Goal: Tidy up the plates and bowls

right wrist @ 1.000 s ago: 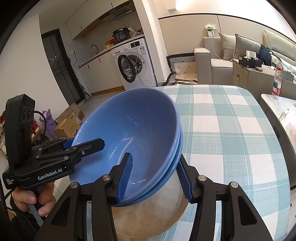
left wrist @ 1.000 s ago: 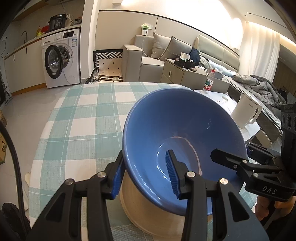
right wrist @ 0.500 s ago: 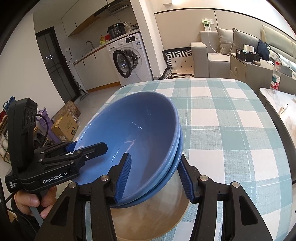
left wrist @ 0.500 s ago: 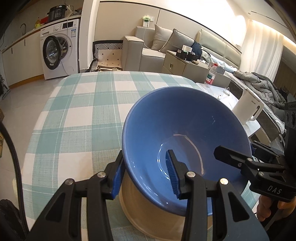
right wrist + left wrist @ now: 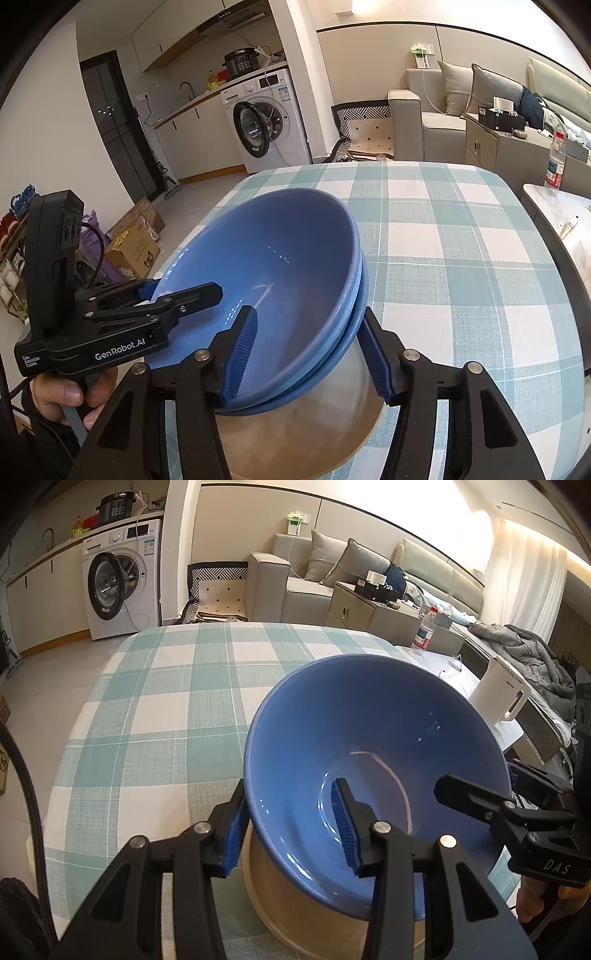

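While the left tongs (image 5: 291,830) straddle the near-left rim of the top blue bowl (image 5: 369,760), their jaws are opening: the inner blue pad (image 5: 341,827) hangs inside the bowl clear of its wall, and the outer pad sits just beside the rim's outer face, so nothing is pinched. In this left wrist view the bowl rests tilted in a beige bowl (image 5: 295,904), which stands on the green-and-white checked tabletop (image 5: 155,716) near its close edge. The right tongs (image 5: 480,794) reach in from the right over the bowl's far rim, a hand (image 5: 535,901) gripping their handle. Beyond the tabletop stand a washing machine (image 5: 118,587), a sofa (image 5: 325,576), a white kettle (image 5: 502,698) and a water bottle (image 5: 424,627).

From the right wrist view, two blue bowls show, the top one (image 5: 273,266) nested in a second blue bowl (image 5: 354,325), both leaning in the beige bowl (image 5: 295,432). The right tongs (image 5: 306,354) bracket the stacked rims and are likewise opening, with a visible gap at the inner pad (image 5: 240,354); whether the outer pad touches the lower rim I cannot tell. The left tongs (image 5: 177,291) cross the opposite rim, held by a hand (image 5: 66,398).
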